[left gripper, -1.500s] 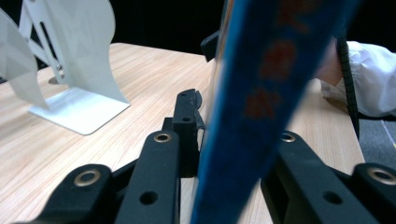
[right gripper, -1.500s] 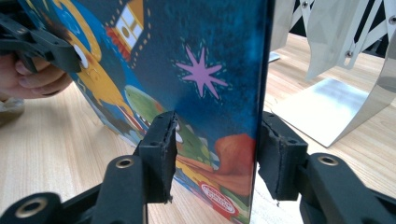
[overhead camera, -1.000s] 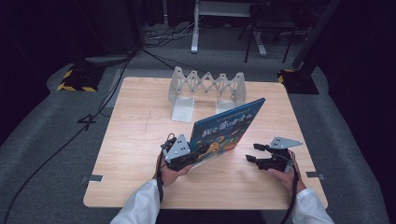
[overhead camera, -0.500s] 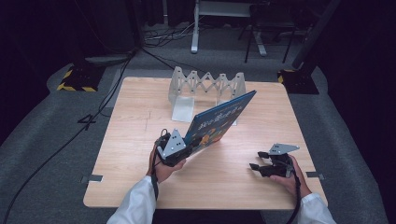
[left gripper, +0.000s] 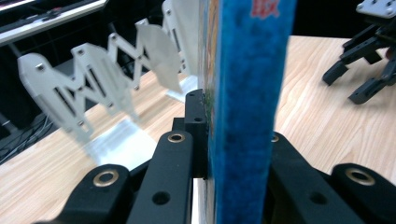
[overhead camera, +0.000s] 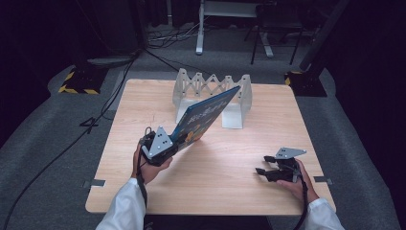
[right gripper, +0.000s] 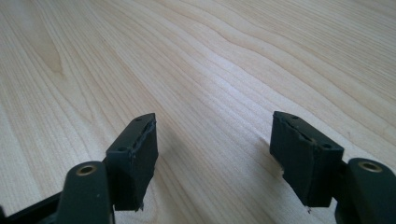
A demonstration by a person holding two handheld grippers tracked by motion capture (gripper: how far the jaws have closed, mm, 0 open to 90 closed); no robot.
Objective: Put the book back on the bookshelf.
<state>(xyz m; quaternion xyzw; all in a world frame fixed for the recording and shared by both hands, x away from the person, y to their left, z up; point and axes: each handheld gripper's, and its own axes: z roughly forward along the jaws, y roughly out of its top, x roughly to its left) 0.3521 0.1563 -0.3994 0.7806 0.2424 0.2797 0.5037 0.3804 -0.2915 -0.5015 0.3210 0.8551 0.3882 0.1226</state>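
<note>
The thin blue hardcover picture book (overhead camera: 206, 117) is held off the pale wooden bench (overhead camera: 143, 103), tilted with its far corner up beside the grey metal accordion-style book rack (overhead camera: 213, 91) at the back of the bench; in the left claw view the book's blue edge (left gripper: 247, 93) stands upright between the jaws. The left claw (overhead camera: 165, 143) is clamped on the book's near lower corner, cover facing up and to the right. The right claw (overhead camera: 268, 170) rests low over the bench near the right front, well apart from the book, its jaws spread wide with nothing between them, bare wood grain beneath (right gripper: 210, 70). The step in hand looks like carrying the book toward a slot of the rack; to do it well, I judge the book should be turned upright and lined with a gap between two fins before lowering, with the grip kept firm, since a one-corner hold lets the book swing. The free claw could steady the top edge. Around the bench lies grey carpet with black cables, and a dark room behind.
</note>
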